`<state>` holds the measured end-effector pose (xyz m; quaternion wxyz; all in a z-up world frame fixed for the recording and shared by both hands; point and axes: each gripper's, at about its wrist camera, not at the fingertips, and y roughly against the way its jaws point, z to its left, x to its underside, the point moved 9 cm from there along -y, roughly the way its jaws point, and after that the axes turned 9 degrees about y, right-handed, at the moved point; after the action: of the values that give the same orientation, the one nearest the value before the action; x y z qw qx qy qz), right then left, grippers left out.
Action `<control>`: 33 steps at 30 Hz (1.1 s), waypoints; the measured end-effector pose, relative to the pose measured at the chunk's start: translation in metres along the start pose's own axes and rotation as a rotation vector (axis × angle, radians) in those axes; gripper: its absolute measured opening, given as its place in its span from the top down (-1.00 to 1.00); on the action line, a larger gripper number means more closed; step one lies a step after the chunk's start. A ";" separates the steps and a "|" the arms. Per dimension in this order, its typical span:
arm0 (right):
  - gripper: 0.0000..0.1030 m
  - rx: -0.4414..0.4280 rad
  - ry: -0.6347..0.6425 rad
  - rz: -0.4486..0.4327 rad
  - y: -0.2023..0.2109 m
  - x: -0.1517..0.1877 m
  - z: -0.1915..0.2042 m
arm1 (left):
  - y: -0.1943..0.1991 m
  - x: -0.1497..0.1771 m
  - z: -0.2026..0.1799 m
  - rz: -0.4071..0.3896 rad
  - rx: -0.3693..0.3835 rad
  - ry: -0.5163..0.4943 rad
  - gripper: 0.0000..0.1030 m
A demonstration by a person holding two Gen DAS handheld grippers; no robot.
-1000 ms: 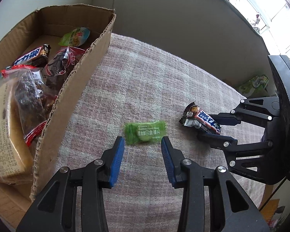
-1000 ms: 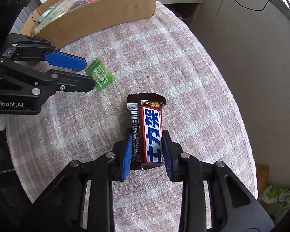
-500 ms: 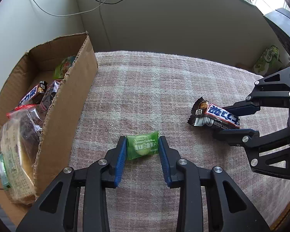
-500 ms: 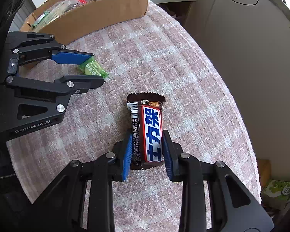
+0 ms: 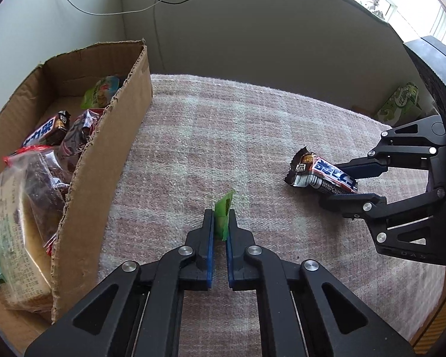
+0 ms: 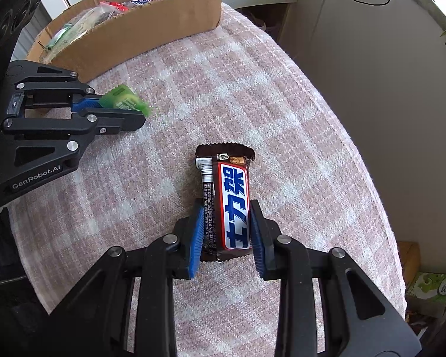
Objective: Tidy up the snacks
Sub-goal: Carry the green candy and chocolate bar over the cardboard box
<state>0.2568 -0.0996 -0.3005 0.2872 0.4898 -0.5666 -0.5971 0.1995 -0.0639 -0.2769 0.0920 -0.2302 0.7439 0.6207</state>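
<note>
From the left wrist, the left gripper (image 5: 221, 226) has its two blue pads pinched tight on one green candy (image 5: 224, 208), which stands on edge between them above the plaid cloth (image 5: 208, 136). To the left sits one cardboard box (image 5: 104, 172), open at the top, with its long wall just beside the gripper. Inside it I count five packets: one green pouch (image 5: 102, 92) at the far end, one dark bar (image 5: 46, 131) with blue lettering, one dark red-printed packet (image 5: 80, 131), one clear bag (image 5: 41, 175) of brown pieces with a red seal, and one pale block (image 5: 12, 253) nearest the camera. To the right, the right gripper (image 5: 339, 186) grips one chocolate bar (image 5: 321, 174) lying on the cloth, well apart from the candy. One green tissue pack (image 5: 400, 102) lies beyond the cloth's edge. From the right wrist, the right gripper (image 6: 226, 232) has its jaws narrowed onto the chocolate bar (image 6: 226, 196), both pads against its sides, the bar lying flat and pointing away. At upper left the left gripper (image 6: 116, 110) holds the blurred candy (image 6: 125, 102) just in front of the box (image 6: 151, 26). One tissue pack (image 6: 431, 288) sits at lower right, off the cloth (image 6: 282, 104)
</note>
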 end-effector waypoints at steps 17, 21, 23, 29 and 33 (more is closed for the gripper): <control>0.43 -0.007 -0.057 -0.043 0.020 0.002 0.005 | 0.052 -0.034 0.030 -0.040 0.062 0.050 0.90; 0.43 0.001 -0.080 -0.062 0.034 -0.006 0.007 | 0.069 -0.040 0.035 -0.059 0.072 0.046 0.90; 0.43 -0.004 -0.096 -0.076 0.041 -0.012 0.008 | 0.076 -0.042 0.037 -0.071 0.073 0.046 0.90; 0.43 -0.002 -0.126 -0.123 0.064 -0.042 0.013 | 0.103 -0.055 0.056 -0.101 0.067 0.050 0.90; 0.43 -0.007 -0.142 -0.161 0.075 -0.071 0.014 | 0.114 -0.061 0.076 -0.128 0.054 0.056 0.90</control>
<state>0.2532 -0.0449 -0.2118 0.1992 0.4894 -0.5423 -0.6533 0.1895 0.0379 -0.1670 0.1171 -0.2920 0.7464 0.5865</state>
